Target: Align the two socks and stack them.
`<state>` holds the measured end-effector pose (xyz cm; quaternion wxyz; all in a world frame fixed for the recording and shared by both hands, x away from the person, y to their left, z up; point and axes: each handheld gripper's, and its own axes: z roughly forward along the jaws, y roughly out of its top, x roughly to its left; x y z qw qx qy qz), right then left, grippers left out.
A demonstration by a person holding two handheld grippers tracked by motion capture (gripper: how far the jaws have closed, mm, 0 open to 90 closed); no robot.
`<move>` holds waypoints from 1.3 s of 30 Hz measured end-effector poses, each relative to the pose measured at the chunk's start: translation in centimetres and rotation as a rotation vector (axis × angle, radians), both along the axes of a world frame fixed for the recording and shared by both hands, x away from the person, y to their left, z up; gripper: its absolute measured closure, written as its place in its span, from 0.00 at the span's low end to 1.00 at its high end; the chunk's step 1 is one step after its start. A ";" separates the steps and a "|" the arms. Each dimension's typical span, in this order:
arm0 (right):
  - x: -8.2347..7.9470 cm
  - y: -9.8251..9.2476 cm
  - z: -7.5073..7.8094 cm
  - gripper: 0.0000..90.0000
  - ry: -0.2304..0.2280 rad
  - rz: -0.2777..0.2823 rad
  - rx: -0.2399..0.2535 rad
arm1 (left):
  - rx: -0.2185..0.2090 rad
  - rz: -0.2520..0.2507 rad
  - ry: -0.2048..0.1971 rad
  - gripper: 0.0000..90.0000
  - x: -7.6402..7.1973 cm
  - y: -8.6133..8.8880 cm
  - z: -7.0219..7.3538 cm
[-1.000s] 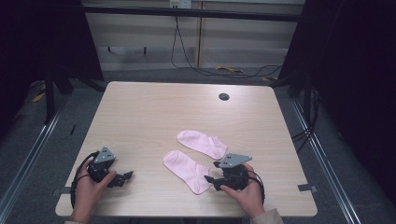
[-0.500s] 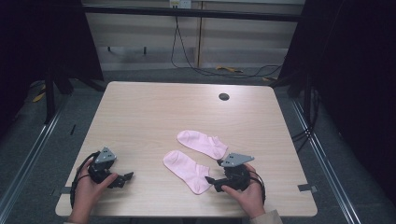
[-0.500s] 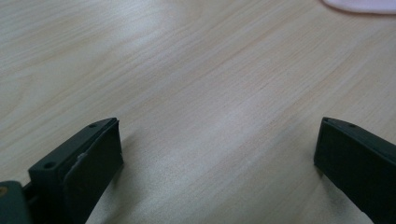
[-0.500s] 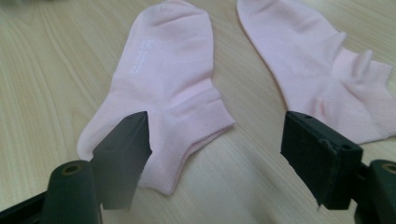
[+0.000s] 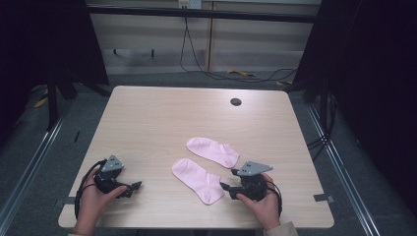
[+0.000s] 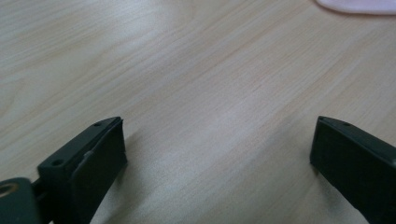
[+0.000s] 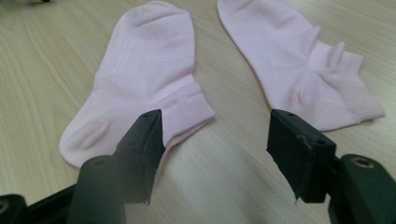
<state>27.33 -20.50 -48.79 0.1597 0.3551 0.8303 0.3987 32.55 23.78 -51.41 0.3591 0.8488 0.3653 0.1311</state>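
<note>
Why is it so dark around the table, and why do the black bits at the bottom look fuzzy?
In the high view the light falls on the table, so the room around it stays black. In the left gripper view the jaws sit too near the camera and blur, and a pale glare streaks the wood. In the right gripper view the near sock is sharp and the jaws are soft.

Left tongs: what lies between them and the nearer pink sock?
Only bare table lies between the left tongs and the nearer pink sock, as the high view shows.
</note>
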 end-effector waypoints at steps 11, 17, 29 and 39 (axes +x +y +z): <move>-0.2 0.1 -0.3 0.40 0.018 0.009 0.019 | 0.002 -0.018 -0.024 0.18 0.2 -1.2 0.8; 0.1 1.6 -1.0 0.41 0.032 0.050 -0.042 | -0.026 -0.051 -0.035 0.18 0.2 -2.5 1.7; 0.6 -1.2 -0.2 0.49 -0.014 -0.045 -0.085 | -0.069 -0.098 -0.004 0.20 0.9 -6.5 2.5; 0.5 -0.5 -0.4 0.64 -0.020 -0.016 -0.027 | -0.050 -0.114 0.004 0.37 3.2 -10.0 3.1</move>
